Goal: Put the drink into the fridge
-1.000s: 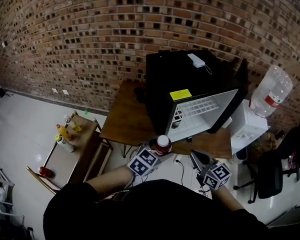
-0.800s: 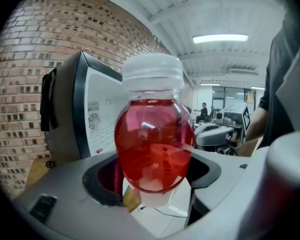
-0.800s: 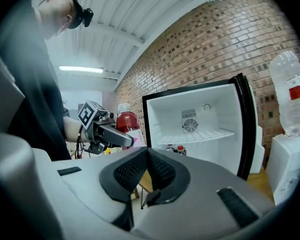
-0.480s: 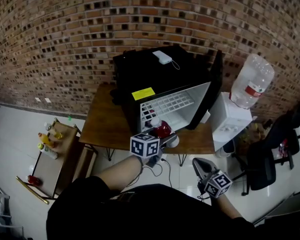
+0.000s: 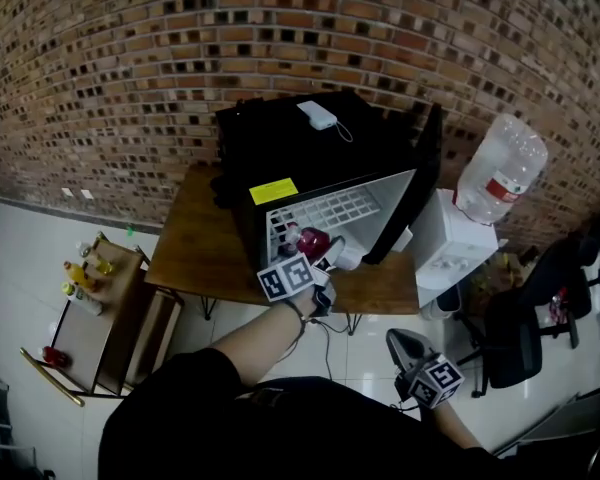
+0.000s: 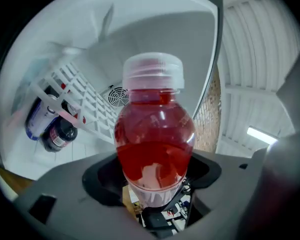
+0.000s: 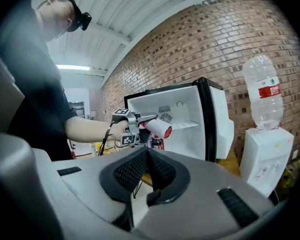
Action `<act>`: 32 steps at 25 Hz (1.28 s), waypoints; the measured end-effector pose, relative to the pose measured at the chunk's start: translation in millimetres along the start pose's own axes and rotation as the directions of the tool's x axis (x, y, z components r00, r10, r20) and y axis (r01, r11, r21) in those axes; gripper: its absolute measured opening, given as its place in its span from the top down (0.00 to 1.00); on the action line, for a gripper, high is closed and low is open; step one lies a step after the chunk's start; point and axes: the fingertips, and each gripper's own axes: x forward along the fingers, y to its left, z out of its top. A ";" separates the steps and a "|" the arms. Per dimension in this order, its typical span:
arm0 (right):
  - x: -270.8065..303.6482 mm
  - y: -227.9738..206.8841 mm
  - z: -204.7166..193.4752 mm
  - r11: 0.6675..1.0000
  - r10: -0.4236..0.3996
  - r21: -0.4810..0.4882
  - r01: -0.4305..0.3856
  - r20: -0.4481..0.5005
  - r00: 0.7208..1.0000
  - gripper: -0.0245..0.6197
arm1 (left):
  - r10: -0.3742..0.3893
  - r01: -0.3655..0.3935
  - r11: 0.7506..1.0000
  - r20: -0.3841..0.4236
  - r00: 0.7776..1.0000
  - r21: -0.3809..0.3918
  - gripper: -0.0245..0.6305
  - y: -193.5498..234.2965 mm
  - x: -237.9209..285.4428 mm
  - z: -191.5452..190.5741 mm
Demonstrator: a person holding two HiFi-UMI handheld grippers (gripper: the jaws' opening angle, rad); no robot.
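Left gripper (image 5: 322, 258) clamped the drink (image 6: 154, 134) sideways at the open fridge (image 5: 310, 158). Right gripper (image 7: 147, 170) was closed, empty.

The drink (image 6: 154, 149) is red with a whitish cap (image 6: 152, 71). The fridge (image 5: 280, 148) is black outside, white inside, with a yellow sticker (image 5: 273, 191); the wall (image 5: 180, 48) is red-brown brick.

The left gripper (image 6: 152, 175) clamps a red drink bottle (image 6: 154, 134) with a white cap (image 6: 153, 71), facing the fridge's white interior (image 6: 155, 29); dark bottles (image 6: 57, 134) sit beside its wire shelf (image 6: 82, 101)
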 end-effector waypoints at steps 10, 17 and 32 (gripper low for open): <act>-7.3 -14.1 -8.2 1.000 0.003 0.020 -0.003 -0.018 1.000 0.95 | 0.087 -0.033 0.969 0.214 0.973 -0.243 0.44 35.4 23.7 29.2; -9.9 -15.9 -8.6 1.000 0.002 0.027 -0.002 -0.018 1.000 0.95 | 0.158 -0.050 0.936 0.290 0.944 -0.348 0.44 40.0 32.1 49.5; -11.9 -10.6 -11.9 0.999 0.017 0.037 -0.017 -0.021 1.000 0.95 | 0.246 -0.061 0.871 0.326 0.913 -0.487 0.40 49.9 29.1 69.7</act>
